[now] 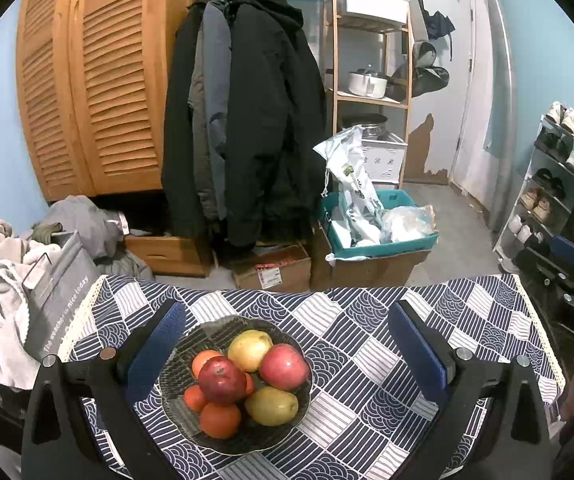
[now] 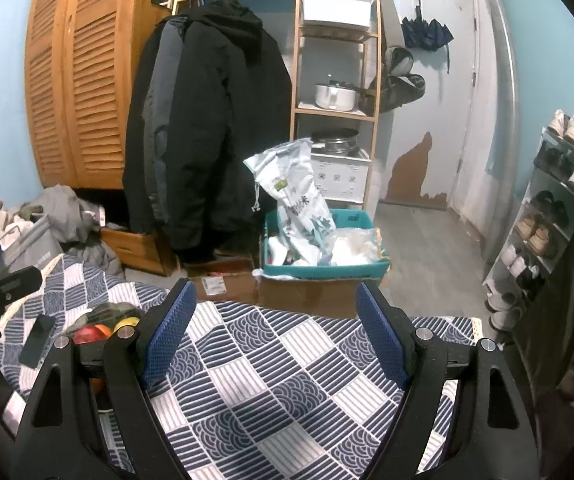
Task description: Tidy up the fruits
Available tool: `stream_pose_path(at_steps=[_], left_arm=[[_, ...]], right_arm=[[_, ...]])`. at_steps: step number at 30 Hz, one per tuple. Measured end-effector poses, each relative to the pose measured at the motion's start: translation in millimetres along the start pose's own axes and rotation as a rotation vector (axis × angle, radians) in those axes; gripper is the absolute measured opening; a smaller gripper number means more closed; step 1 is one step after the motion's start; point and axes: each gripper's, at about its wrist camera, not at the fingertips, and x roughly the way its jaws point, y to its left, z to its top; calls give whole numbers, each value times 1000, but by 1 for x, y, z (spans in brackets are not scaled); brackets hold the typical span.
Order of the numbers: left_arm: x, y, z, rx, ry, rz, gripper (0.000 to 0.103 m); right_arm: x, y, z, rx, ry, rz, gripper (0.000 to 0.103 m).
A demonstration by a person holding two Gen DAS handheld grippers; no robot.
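Observation:
A dark patterned bowl point(image 1: 175, 396) stands on the blue-and-white tablecloth point(image 1: 367, 360). It holds two red apples point(image 1: 223, 380), two yellow pears point(image 1: 249, 350) and several oranges point(image 1: 220, 420). My left gripper point(image 1: 287, 344) is open and empty, its blue pads on either side of the bowl, a little behind it. My right gripper point(image 2: 275, 328) is open and empty over bare tablecloth point(image 2: 287, 380). In the right wrist view the bowl of fruit point(image 2: 99, 330) is at the left, mostly hidden behind my left finger.
A dark phone-like slab point(image 2: 37, 340) lies on the cloth left of the bowl. Beyond the table's far edge are cardboard boxes point(image 1: 275, 272), a teal basket point(image 1: 379, 224), hanging coats point(image 1: 247, 120), a wooden shelf and a shoe rack point(image 1: 547, 184).

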Motion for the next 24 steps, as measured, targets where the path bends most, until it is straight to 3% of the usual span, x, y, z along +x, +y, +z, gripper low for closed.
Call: stream_pose_path(at_steps=[24], left_arm=[[-2, 0, 2, -5, 1, 2, 102]], right_arm=[[-1, 1, 0, 0, 0, -3, 81]])
